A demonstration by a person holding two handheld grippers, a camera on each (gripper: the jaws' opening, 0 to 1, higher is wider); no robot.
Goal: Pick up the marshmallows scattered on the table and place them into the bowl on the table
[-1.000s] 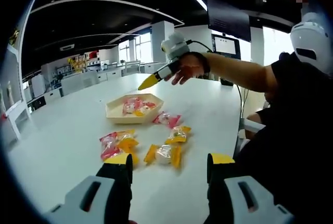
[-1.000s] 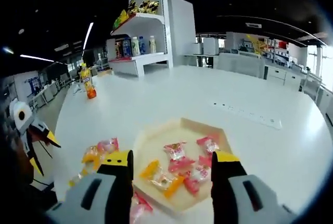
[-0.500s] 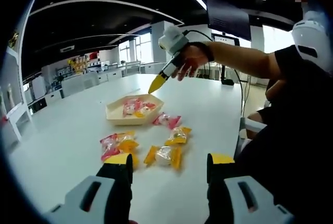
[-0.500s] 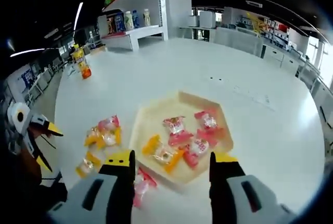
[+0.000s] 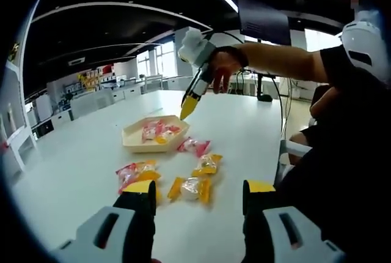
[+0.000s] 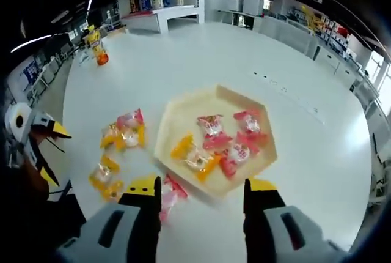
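Left gripper view: at the bottom of the frame the left gripper (image 5: 198, 192) has its jaws spread, nothing between them. Just past its tips, wrapped marshmallows (image 5: 190, 187) lie scattered on the white table (image 5: 73, 165); farther up at centre sits the hexagonal bowl (image 5: 135, 142), already holding several. In the right gripper view the right gripper (image 6: 201, 191), jaws apart and empty, hangs above the bowl (image 6: 174, 119) at mid-frame, with loose marshmallows (image 6: 125, 134) left of it.
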